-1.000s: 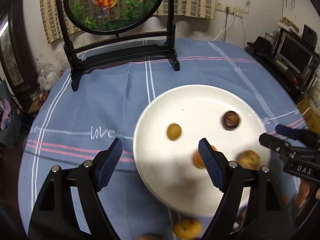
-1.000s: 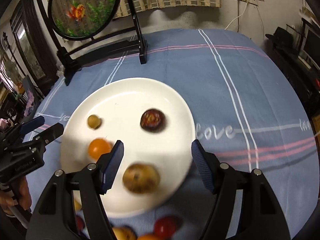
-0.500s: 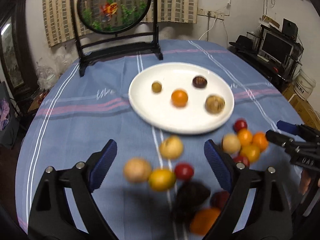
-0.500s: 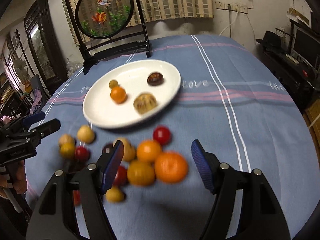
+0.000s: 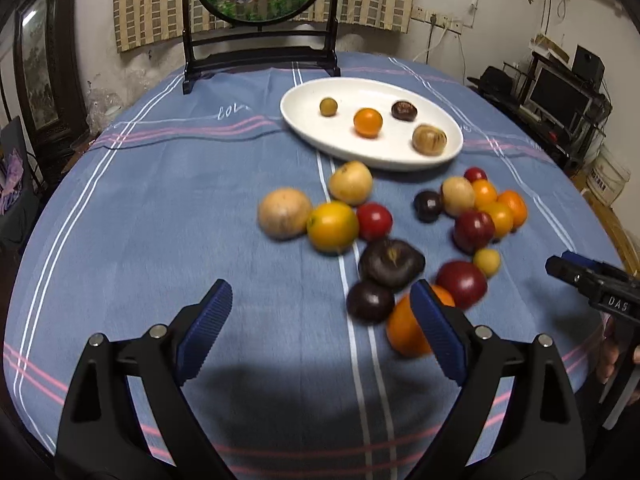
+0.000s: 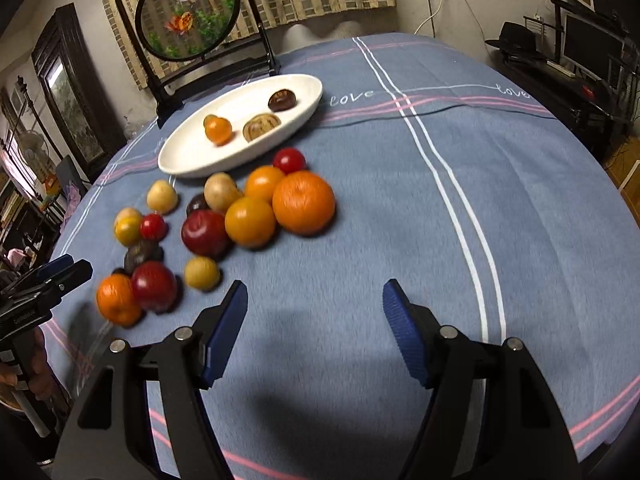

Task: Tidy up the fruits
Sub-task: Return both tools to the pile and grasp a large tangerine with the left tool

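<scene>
A white plate (image 5: pixel 348 144) (image 6: pixel 188 156) sits on the blue tablecloth and holds several small fruits, among them an orange one (image 5: pixel 367 122) (image 6: pixel 219 131) and a dark one (image 5: pixel 404 110) (image 6: pixel 282 100). Several loose fruits lie on the cloth in front of the plate, such as a big orange (image 6: pixel 303 202), a yellow fruit (image 5: pixel 332 226) and a dark purple one (image 5: pixel 390 262). My left gripper (image 5: pixel 320 332) is open and empty above the cloth, near an orange (image 5: pixel 408 330). My right gripper (image 6: pixel 314 328) is open and empty, to the right of the pile.
A round goldfish screen on a black stand (image 5: pixel 260 20) (image 6: pixel 188 20) stands at the table's far edge behind the plate. Shelves with electronics (image 5: pixel 560 96) are off to the right of the table.
Both grippers have pulled back from over the plate toward the near side of the table. The loose fruit pile has come into view.
</scene>
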`<act>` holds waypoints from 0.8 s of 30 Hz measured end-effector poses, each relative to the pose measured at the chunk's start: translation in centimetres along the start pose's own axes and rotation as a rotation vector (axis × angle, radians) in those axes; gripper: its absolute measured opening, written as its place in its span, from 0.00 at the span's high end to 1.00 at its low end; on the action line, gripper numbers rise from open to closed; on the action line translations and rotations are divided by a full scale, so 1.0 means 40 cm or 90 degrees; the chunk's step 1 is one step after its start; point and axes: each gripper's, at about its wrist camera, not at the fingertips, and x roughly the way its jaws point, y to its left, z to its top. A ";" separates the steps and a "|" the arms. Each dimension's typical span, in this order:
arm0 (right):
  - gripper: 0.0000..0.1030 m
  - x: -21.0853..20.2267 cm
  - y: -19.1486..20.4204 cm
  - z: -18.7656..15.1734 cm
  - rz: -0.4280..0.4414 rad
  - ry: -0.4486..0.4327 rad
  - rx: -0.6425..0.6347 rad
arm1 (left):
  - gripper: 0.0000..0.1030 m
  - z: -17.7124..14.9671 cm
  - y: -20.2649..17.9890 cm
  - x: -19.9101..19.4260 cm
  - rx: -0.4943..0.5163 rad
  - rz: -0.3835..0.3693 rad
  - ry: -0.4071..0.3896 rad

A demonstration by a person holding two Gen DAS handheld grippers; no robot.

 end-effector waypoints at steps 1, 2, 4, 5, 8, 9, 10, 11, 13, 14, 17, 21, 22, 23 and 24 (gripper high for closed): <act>0.32 -0.002 0.003 -0.006 0.003 0.001 -0.004 | 0.11 -0.010 -0.005 -0.001 0.008 0.000 0.002; 0.32 -0.005 0.006 -0.014 0.006 0.000 -0.007 | 0.11 -0.020 -0.009 -0.003 0.015 -0.001 0.004; 0.32 -0.008 0.014 -0.023 0.012 0.000 -0.015 | 0.09 -0.036 -0.011 -0.010 0.017 -0.001 0.000; 0.32 -0.007 0.021 -0.025 0.014 0.002 -0.022 | 0.09 -0.040 -0.009 -0.013 0.018 -0.002 0.001; 0.32 -0.001 0.039 -0.035 0.016 0.010 -0.038 | 0.08 -0.047 -0.013 -0.019 0.020 -0.012 0.003; 0.32 0.000 0.043 -0.036 0.018 0.011 -0.039 | 0.08 -0.048 -0.016 -0.021 0.022 -0.016 0.002; 0.32 0.002 0.048 -0.039 0.022 0.013 -0.042 | 0.08 -0.048 -0.019 -0.022 0.025 -0.019 0.003; 0.32 0.003 0.050 -0.040 0.023 0.014 -0.044 | 0.08 -0.049 -0.024 -0.024 0.029 -0.022 0.003; 0.32 0.004 0.056 -0.042 0.025 0.015 -0.048 | 0.08 -0.052 -0.034 -0.028 0.035 -0.031 0.003; 0.32 0.004 0.057 -0.042 0.026 0.016 -0.049 | 0.08 -0.054 -0.039 -0.031 0.040 -0.037 0.002; 0.31 0.008 0.057 -0.042 0.028 0.017 -0.046 | 0.08 -0.055 -0.050 -0.034 0.050 -0.048 -0.003; 0.31 0.010 0.053 -0.045 0.031 0.019 -0.041 | 0.09 -0.062 -0.076 -0.024 0.068 -0.053 -0.003; 0.32 0.010 0.051 -0.047 0.033 0.019 -0.040 | 0.09 -0.065 -0.084 -0.021 0.077 -0.048 -0.004; 0.31 0.009 0.051 -0.048 0.036 0.020 -0.039 | 0.10 -0.067 -0.093 -0.020 0.087 -0.042 -0.005; 0.32 0.007 0.050 -0.048 0.038 0.020 -0.037 | 0.13 -0.070 -0.108 -0.017 0.102 -0.038 -0.008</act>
